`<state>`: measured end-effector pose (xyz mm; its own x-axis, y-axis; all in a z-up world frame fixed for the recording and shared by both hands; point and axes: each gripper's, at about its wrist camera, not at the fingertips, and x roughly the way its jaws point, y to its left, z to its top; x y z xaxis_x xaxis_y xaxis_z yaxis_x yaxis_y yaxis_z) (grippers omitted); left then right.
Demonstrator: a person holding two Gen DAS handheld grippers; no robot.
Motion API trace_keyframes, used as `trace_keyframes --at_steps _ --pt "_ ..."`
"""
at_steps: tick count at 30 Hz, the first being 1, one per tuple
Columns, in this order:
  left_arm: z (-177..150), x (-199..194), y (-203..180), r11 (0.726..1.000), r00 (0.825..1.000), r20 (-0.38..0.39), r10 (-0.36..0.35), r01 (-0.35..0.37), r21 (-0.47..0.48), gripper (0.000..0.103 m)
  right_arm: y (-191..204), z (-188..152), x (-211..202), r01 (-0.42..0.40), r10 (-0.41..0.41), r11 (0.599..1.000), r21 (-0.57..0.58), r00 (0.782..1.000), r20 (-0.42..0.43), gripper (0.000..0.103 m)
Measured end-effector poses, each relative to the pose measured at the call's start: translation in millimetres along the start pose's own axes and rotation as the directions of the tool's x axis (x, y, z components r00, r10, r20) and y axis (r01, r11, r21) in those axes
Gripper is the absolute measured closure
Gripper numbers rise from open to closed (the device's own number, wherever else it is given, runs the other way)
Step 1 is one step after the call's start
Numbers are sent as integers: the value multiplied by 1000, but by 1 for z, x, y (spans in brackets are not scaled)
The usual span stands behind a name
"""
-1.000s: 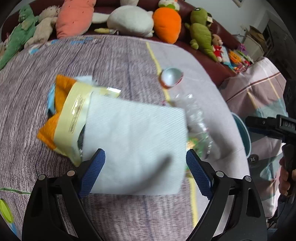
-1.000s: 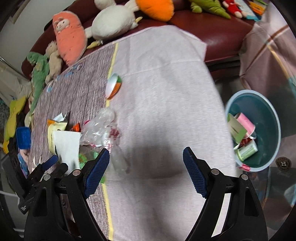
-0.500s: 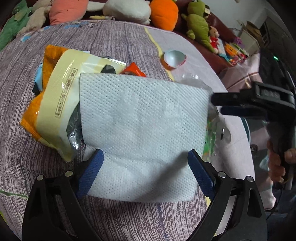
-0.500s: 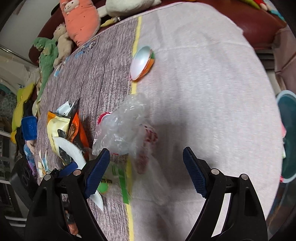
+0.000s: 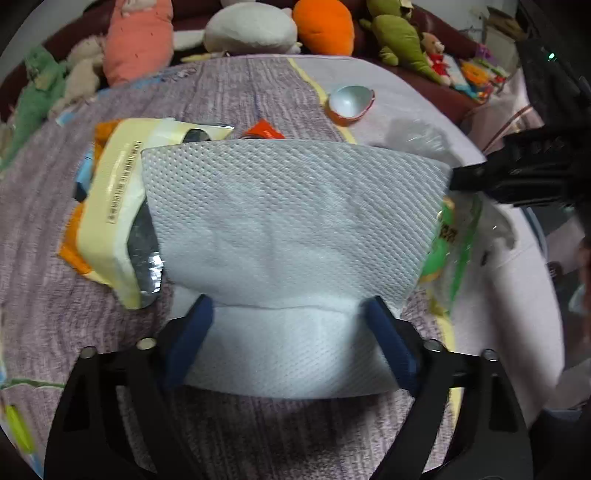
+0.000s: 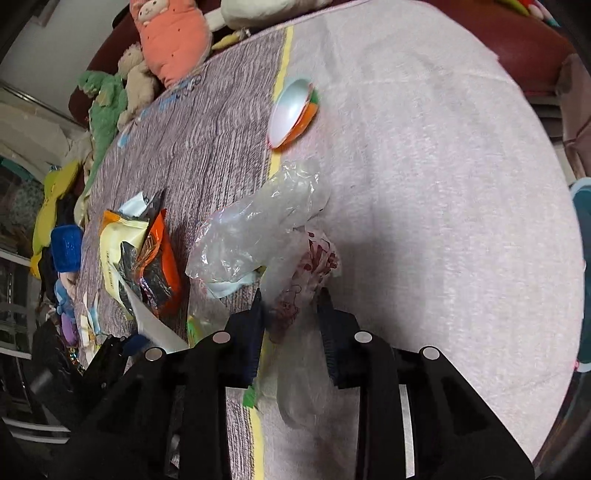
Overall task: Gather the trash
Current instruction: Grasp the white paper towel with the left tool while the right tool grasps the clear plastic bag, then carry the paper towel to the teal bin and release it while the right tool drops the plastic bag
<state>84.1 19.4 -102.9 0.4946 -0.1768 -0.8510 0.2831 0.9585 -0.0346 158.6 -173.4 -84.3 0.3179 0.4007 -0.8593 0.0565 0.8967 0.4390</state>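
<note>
A white embossed napkin (image 5: 291, 221) lies over the snack wrappers on the purple striped cloth. My left gripper (image 5: 288, 325) straddles its near end. The jaws are closing, the blue pads (image 5: 188, 332) touch the napkin's two side edges, and the sheet buckles along a crease between them. My right gripper (image 6: 291, 306) is shut on a crumpled clear plastic bag with red print (image 6: 306, 266), whose loose end (image 6: 258, 229) billows forward. In the left wrist view the right gripper (image 5: 458, 177) reaches in from the right. An orange-and-white half shell (image 6: 291, 110) (image 5: 351, 101) lies farther back.
Yellow and orange snack wrappers (image 5: 114, 192) (image 6: 147, 251) lie left of the napkin. A green-printed clear bag (image 5: 448, 236) is on its right. A teal bin (image 6: 583, 266) stands past the table's right edge. Plush toys (image 5: 251, 29) line the sofa behind.
The right gripper came down and closed on the clear printed bag. The left gripper sank closer to the napkin, its jaws narrowed, and the napkin creased between them.
</note>
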Motion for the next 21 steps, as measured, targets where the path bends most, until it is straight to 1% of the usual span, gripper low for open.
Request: trace_keyframes --at_steps 3,5,6,7,8,9,10,12,14,16,21 --pt "0 -3 6 999 999 9 31 -30 -24 41 -8 -5 -8 -7 7 1000 17 1000 12 76" --pt "-1 -5 11 997 998 15 56 -55 -49 65 -11 -7 -11 -11 11 1000 26 1000 18 76" --pt "-1 -7 17 995 998 13 68 -67 -77 71 -12 -9 -13 -14 14 999 29 1000 21 76" --pt "-1 -9 24 992 998 8 63 -61 -112 81 -14 -11 -16 -17 16 999 31 1000 25 76" --pt "-1 -10 28 989 999 3 49 -48 -137 87 -15 -13 -18 -18 17 999 33 999 29 76" --pt "-1 -12 35 985 1000 -4 15 -16 -171 88 -16 -15 -22 -21 20 999 34 999 34 76" --pt "-2 -14 38 982 1000 -7 -3 2 -187 90 -18 -17 -26 -24 23 999 36 999 40 76" --pt "-4 -21 43 976 1000 -6 -27 25 -216 91 -19 -20 -32 -27 25 999 38 998 52 76" --pt "-5 -31 43 974 999 4 -32 32 -224 92 -22 -23 -40 -31 28 999 42 997 67 76" --pt "-3 -46 39 974 999 34 -33 40 -222 92 -23 -25 -46 -37 33 998 47 996 80 76" --pt "13 -77 24 975 994 83 -65 81 -207 92 -32 -31 -65 -60 52 996 64 991 123 76"
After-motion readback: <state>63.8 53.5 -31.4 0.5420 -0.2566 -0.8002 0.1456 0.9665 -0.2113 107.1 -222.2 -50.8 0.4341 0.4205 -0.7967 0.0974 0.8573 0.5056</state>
